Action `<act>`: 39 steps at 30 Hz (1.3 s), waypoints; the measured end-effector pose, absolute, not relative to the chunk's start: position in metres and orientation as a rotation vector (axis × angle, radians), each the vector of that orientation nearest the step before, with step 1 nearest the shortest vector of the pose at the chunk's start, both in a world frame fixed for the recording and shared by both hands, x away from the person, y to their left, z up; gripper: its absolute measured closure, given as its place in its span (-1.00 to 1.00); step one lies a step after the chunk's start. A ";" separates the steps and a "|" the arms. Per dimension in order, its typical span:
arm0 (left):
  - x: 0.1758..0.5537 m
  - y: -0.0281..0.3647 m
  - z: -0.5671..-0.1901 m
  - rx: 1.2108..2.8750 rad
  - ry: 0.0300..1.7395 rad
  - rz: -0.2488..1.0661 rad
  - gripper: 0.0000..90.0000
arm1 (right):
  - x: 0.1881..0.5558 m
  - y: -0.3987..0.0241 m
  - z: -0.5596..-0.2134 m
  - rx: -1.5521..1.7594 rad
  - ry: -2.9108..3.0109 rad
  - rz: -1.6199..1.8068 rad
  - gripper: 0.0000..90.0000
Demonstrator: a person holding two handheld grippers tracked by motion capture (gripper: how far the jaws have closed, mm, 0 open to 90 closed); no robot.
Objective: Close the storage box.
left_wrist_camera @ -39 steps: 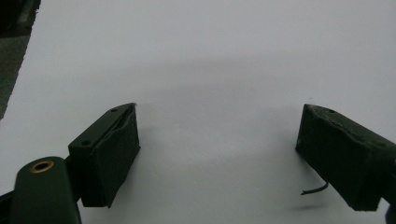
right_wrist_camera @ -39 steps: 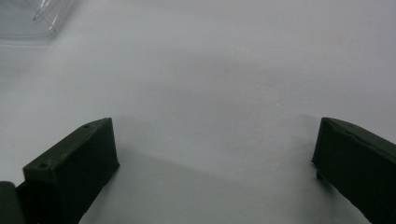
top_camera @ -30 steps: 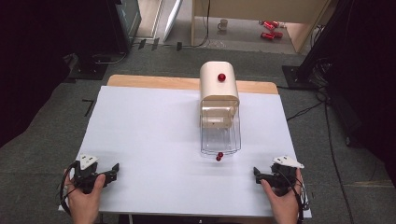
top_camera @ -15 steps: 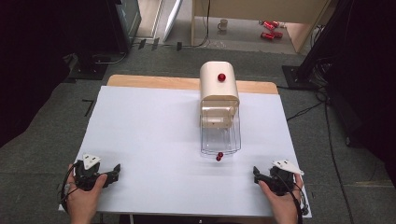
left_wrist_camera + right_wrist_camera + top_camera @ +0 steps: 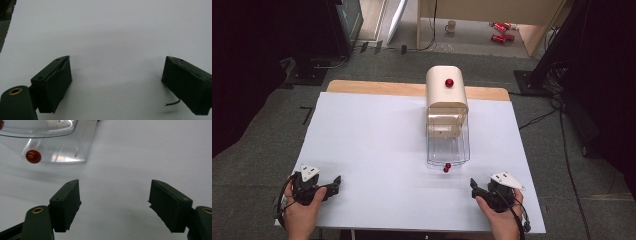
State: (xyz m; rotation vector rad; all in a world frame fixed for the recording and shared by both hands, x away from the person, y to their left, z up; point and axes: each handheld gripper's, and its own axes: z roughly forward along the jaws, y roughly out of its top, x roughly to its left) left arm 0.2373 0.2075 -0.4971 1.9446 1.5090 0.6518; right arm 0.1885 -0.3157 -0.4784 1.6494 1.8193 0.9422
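Observation:
A cream box with a red knob [image 5: 449, 82] on top stands at the far middle of the white table [image 5: 377, 145]. A clear plastic drawer [image 5: 448, 146] sticks out of its front toward me. Its red pull knob [image 5: 446, 167] also shows at the upper left of the right gripper view as a red knob [image 5: 33, 156] on the clear drawer [image 5: 57, 142]. My left gripper [image 5: 336, 183] rests open near the front left corner, jaws wide over bare table [image 5: 115, 82]. My right gripper [image 5: 473, 186] is open near the front right, just short of the drawer [image 5: 113, 202].
The floor beyond the table holds a wooden desk frame with red cans [image 5: 499, 31] and a mug [image 5: 451, 26]. Dark equipment and cables [image 5: 552, 85] flank both sides. The table's wooden back edge [image 5: 377, 88] shows behind the white sheet.
Both hands have slid slightly toward the front edge of the table. The box and drawer have not moved.

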 end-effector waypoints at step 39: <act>0.237 0.207 -0.497 1.944 1.509 0.651 -0.80 | 0.197 -0.227 -0.457 1.535 1.832 1.146 0.50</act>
